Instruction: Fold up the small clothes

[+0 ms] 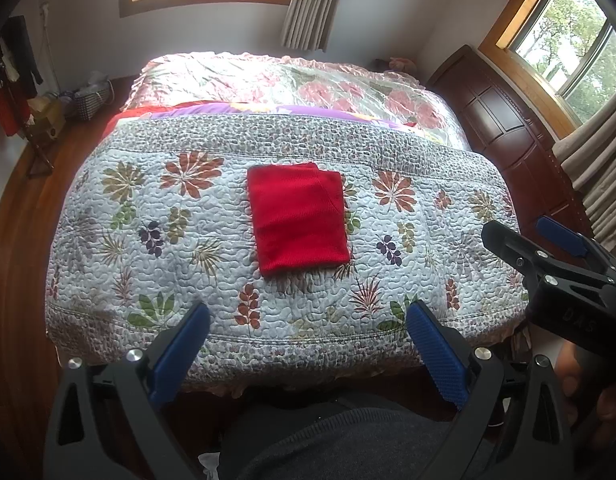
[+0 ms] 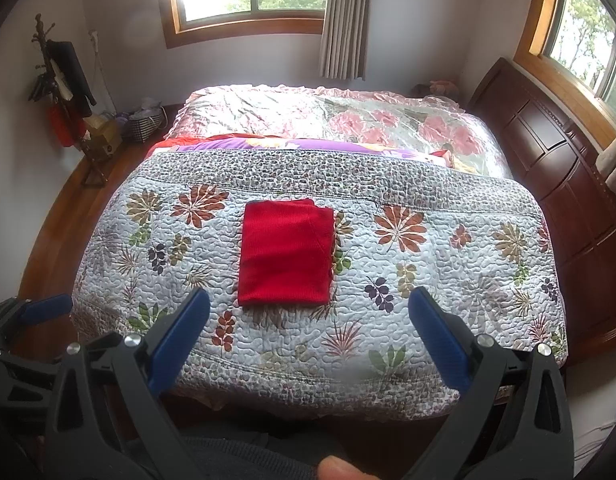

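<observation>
Left wrist view: my left claw [image 1: 308, 328] sits at the bottom of the frame with its blue pads spread wide and nothing between them.

Right wrist view: same story for my right claw [image 2: 308, 322], wide open and holding nothing, low in the frame.

Other claw: in the left view the right one pokes in at the right edge, well clear of the cloth; whether it's gaping there is hard to read, the right view settles it.

Red garment [image 1: 298, 218]: lies middle of frame on the floral quilt [image 1: 148, 208], a neat rectangle with layered edges showing along its upper side and upper right corner. Neither claw touches it.

Progress: looks to me like this piece is already folded, so my guess is it's done or needs one last fold at most.

Feel: ribbed knit, I'd bet light, soft and floppy, with no stiffness to hold its shape if lifted by one corner. Not slippery, not fragile.

Where to grab: I'd pinch the two bottom corners [image 2: 244, 300], one per claw, catching all the layers together.

Risk: the puffy quilt could get nipped along with the knit, and the layers might slide apart.
</observation>
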